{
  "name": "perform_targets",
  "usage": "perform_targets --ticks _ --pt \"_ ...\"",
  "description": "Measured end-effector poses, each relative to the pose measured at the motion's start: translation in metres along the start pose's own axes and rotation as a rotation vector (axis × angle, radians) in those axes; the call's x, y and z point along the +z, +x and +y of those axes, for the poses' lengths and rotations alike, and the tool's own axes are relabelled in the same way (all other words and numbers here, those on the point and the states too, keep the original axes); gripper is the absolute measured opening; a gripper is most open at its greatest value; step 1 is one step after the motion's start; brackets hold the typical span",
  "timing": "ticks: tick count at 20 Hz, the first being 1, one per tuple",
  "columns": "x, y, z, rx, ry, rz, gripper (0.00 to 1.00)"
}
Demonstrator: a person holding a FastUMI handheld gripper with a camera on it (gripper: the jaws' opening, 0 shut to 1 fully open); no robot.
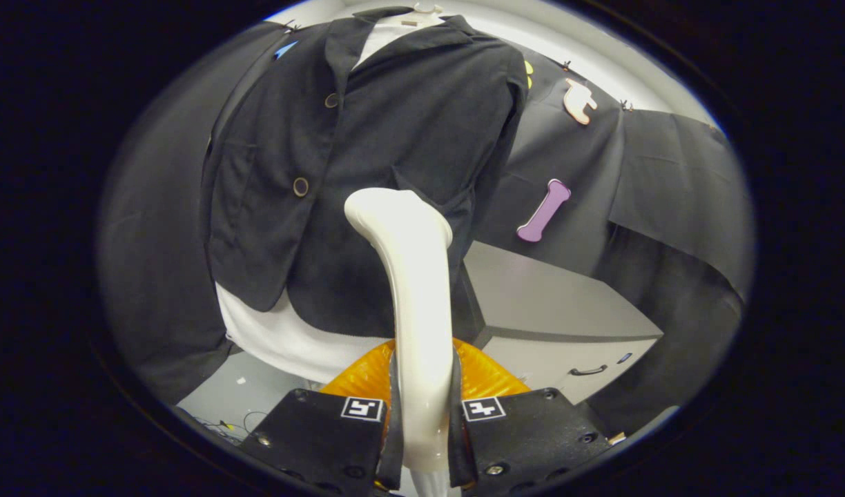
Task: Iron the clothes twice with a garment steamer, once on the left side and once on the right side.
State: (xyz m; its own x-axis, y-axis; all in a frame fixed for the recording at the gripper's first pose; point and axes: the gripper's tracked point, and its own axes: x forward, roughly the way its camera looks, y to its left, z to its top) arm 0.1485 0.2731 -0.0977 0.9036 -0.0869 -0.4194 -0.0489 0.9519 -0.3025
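Gripper: the gripper point(422, 421) was clamped on the handle of the white garment steamer point(412, 276), both fingers pressing it.
Steamer head: against the black jacket point(395, 124), right of its buttons.
Jacket: hung over a white shirt point(277, 338).

I count one white garment steamer point(412, 276) clamped in my tool point(422, 428), one black jacket point(367, 172) with two visible buttons point(300, 186), one white garment point(284, 338) beneath it, and one grey cabinet point(560, 324).
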Motion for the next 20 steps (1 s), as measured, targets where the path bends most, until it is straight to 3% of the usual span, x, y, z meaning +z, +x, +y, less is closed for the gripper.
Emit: perform_targets --ticks 14,20 --pt "-0.073 0.015 0.023 0.012 -0.074 0.096 0.28" --pt "-0.064 0.004 0.035 0.073 -0.026 0.068 0.28"
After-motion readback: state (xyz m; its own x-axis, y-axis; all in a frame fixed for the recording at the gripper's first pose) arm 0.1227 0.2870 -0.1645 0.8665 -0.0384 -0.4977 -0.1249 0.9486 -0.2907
